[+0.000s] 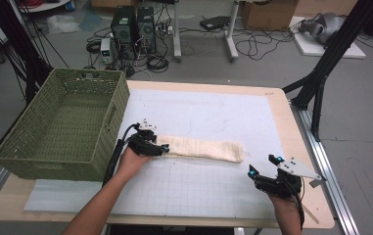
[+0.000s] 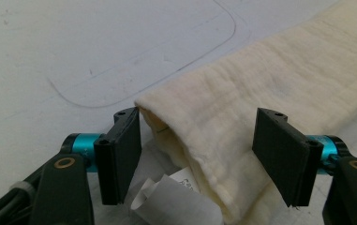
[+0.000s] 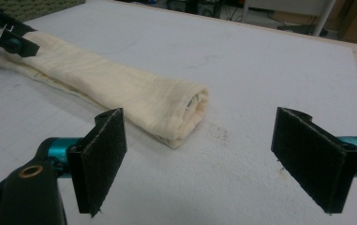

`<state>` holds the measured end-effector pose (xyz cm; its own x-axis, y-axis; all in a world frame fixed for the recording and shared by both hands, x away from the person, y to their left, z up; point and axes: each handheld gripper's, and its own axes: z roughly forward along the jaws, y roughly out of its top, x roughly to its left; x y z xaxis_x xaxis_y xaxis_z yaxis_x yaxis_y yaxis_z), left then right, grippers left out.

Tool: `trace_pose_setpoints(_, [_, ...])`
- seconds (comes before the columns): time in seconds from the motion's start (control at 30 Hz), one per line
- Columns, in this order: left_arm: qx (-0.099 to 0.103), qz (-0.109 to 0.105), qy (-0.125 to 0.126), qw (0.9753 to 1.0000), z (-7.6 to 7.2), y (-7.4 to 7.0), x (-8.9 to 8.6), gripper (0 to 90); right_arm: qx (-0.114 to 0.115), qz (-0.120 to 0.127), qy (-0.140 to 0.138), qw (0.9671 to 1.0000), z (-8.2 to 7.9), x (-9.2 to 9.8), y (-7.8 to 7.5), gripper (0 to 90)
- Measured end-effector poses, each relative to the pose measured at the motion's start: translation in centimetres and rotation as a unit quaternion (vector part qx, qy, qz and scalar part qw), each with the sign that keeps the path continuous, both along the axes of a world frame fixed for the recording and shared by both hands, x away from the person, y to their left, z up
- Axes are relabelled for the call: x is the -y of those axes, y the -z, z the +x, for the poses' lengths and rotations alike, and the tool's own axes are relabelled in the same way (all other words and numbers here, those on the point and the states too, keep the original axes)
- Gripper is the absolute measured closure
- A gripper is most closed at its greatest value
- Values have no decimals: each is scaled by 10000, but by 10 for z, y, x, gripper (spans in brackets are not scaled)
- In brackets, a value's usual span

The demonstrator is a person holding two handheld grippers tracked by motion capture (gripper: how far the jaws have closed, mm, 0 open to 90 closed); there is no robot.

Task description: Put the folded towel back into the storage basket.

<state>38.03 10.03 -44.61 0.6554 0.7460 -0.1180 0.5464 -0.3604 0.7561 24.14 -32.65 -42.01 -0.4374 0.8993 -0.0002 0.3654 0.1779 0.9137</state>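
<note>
White mat covers most of my desk, faintly gridded, and nothing on it has writing I can read. Next in size is the green wicker basket at the desk's left edge, open side up and with nothing inside.

Then comes the cream towel, folded into a long narrow band lying flat near the middle of the mat, just right of the basket. Judging by that shape, the lengthwise folding looks finished; what is left, I think, is to fold the band shorter end to end and then put it in the basket.

My left tongs stand wide around the towel's left end, one jaw on each side of the cloth, not yet closed on it. My right tongs are also wide and hold nothing; they hang near the desk's front right, a little apart from the towel's right end, which lies ahead of them.

Smallest is a white tag poking out under the towel's left end. It carries some print, but it is too crumpled and small to read.
</note>
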Motion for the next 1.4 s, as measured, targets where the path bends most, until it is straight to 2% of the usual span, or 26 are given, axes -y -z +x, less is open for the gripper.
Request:
trace_pose_setpoints(0.1, [75, 161, 67, 9998, -4, -1, 2, 407, 6, -12, -15, 10000, 1, 0, 1, 169])
trace_pose_setpoints(0.23, [76, 155, 143, 9997, -7, -2, 3, 506, -13, -21, -2, 10000, 1, 0, 1, 169])
trace_pose_setpoints(0.3, [11, 117, 194, 9997, -9, -3, 4, 557, -11, -22, -14, 10000, 1, 1, 1, 169])
trace_pose_setpoints(0.43, [-60, 12, 369, 9993, -10, -3, 4, 723, -18, -25, -16, 10000, 1, 0, 1, 169])
trace_pose_setpoints(0.5, [-69, 12, 421, 9991, -11, -3, 5, 764, -23, -28, -21, 10000, 1, 0, 1, 169])
trace_pose_setpoints(0.6, [-9, 42, 447, 9990, -12, -4, 5, 781, -24, -34, -22, 10000, 1, 1, 1, 169])
trace_pose_setpoints(0.67, [117, 30, 471, 9988, -14, -4, 5, 789, -25, -16, -8, 10000, 1, 1, 2, 169])
trace_pose_setpoints(0.8, [213, -102, 475, 9986, -17, -3, 3, 788, -59, 1, -13, 10000, 2, 1, 2, 169])
trace_pose_setpoints(0.83, [290, -206, 456, 9983, -19, -5, 1, 788, -59, 6, -8, 10000, 2, 1, 3, 169])
trace_pose_setpoints(0.93, [386, -325, 505, 9975, -21, -9, 0, 789, -46, 30, -16, 10000, 4, 1, 3, 169])
trace_pose_setpoints(1.17, [608, -447, 658, 9950, -29, -18, -2, 789, -205, 49, 67, 9998, 18, -7, 5, 169])
trace_pose_setpoints(1.3, [663, -504, 685, 9942, -32, -21, -3, 788, -302, -369, -184, 9987, 26, -19, 6, 169])
trace_pose_setpoints(1.4, [714, -501, 709, 9937, -33, -23, -4, 788, -390, -437, -392, 9975, 32, -28, 6, 169])
